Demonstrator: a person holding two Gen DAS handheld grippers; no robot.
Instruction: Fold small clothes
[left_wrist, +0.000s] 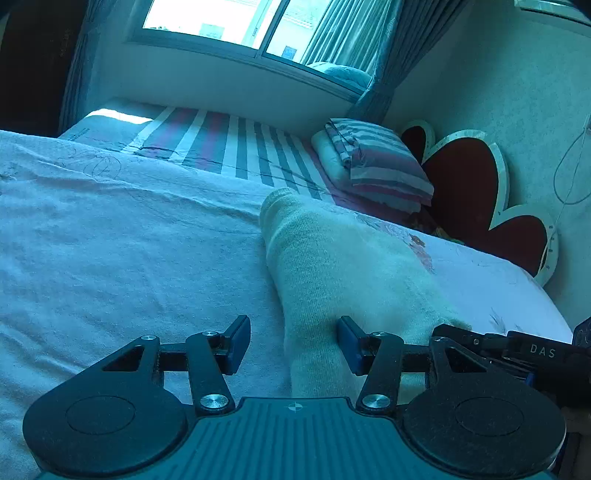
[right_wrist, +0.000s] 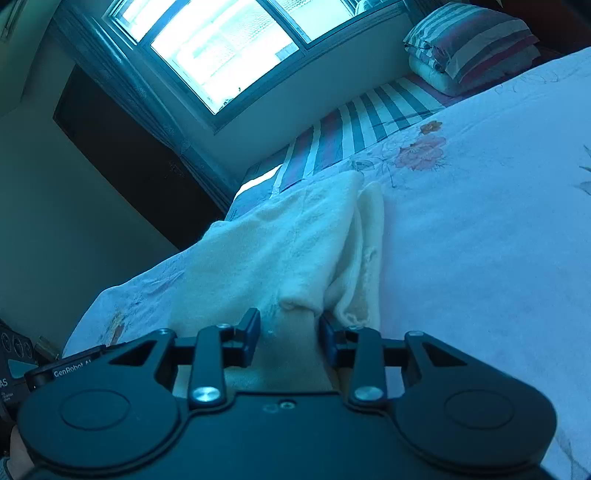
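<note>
I've got both grippers low over the bed, cams looking fwd along the fingers. Left gripper (left_wrist: 293, 345): jaws spread wide, blue pads well apart, nothing pinched. The cream sock (left_wrist: 332, 273) runs up the middle of the left wrist frame from btm center to its rounded end just above center; it lies flat on the pale sheet (left_wrist: 110, 240). The right pad sits over the cloth, the left pad over bare sheet; can't tell if either touches. In the lower right corner of that frame I see the other tool's black body, marked "DAS", right at the sock's near right edge.

Right gripper (right_wrist: 290, 338): jaws parted w/ a moderate gap, cream fabric filling the space btwn them. Can't tell if the pads actually press on it; looks more like they straddle it. In the right wrist frame the sock (right_wrist: 280, 243) spreads from btm center up to mid frame, w/ a folded layer standing as a ridge on its right side and a small rolled edge just above the fingertips.

Bkgd: striped blanket (left_wrist: 229, 144) across the upper middle of the left wrist frame, a folded striped pillow (left_wrist: 373, 162) to its right, a red heart-shaped headboard (left_wrist: 469, 192) at right. Bright window (right_wrist: 221, 48) at the top of the right wrist frame, and a floral print (right_wrist: 421, 151) on the sheet at upper right.
</note>
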